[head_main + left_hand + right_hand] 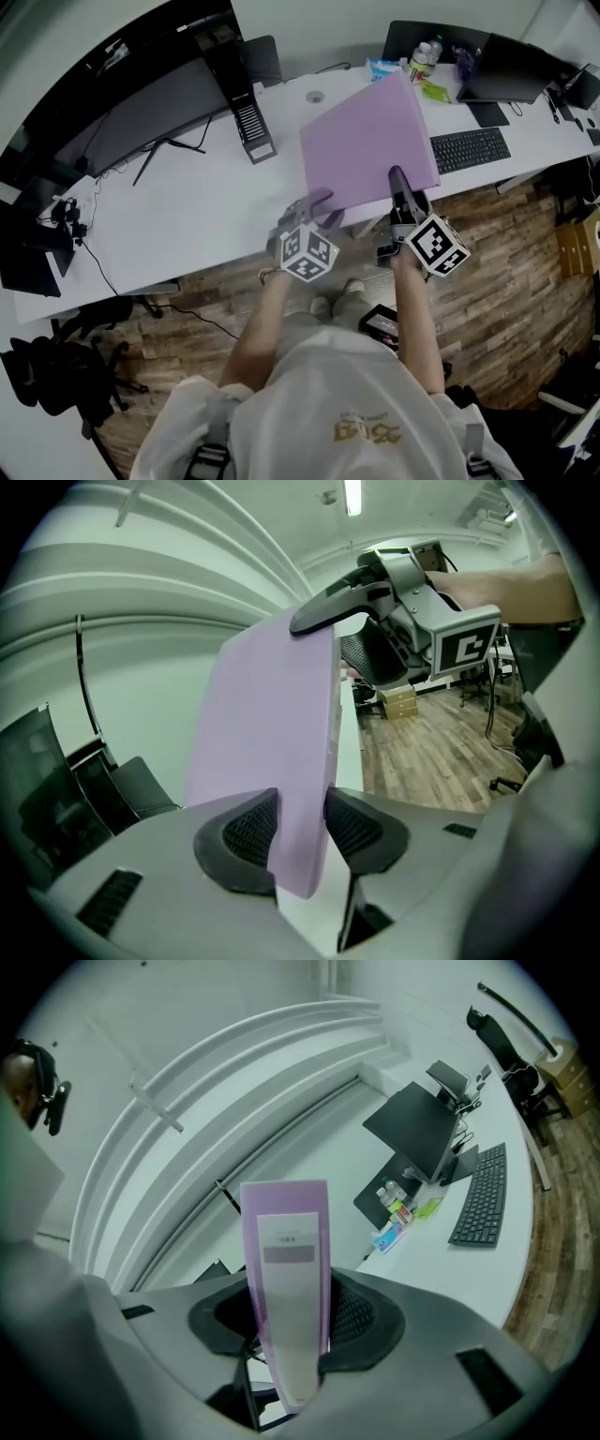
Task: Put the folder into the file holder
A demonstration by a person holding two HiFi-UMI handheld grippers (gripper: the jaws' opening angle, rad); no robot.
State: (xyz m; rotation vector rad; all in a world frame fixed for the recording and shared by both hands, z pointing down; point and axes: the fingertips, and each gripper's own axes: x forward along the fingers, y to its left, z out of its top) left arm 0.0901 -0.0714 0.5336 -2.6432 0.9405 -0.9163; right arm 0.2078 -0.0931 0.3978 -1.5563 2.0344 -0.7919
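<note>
A lilac folder point(368, 141) hangs tilted in the air above the white desk point(187, 216), near its front edge. My left gripper point(317, 202) is shut on the folder's near left corner. In the left gripper view both pads press the folder point(267, 724) at the left gripper point(300, 829). My right gripper point(397, 180) is shut on the near right edge. The right gripper view shows the labelled spine of the folder point(286, 1232) standing between the pads of the right gripper point(292, 1312). The black file holder point(251, 117) stands upright on the desk, to the far left of the folder.
A dark monitor point(141, 117) stands left of the file holder. A keyboard point(471, 148), a laptop point(511, 70) and bottles point(422, 61) occupy the desk's right end. Cables trail at the left. A black bag point(56, 375) lies on the wooden floor below.
</note>
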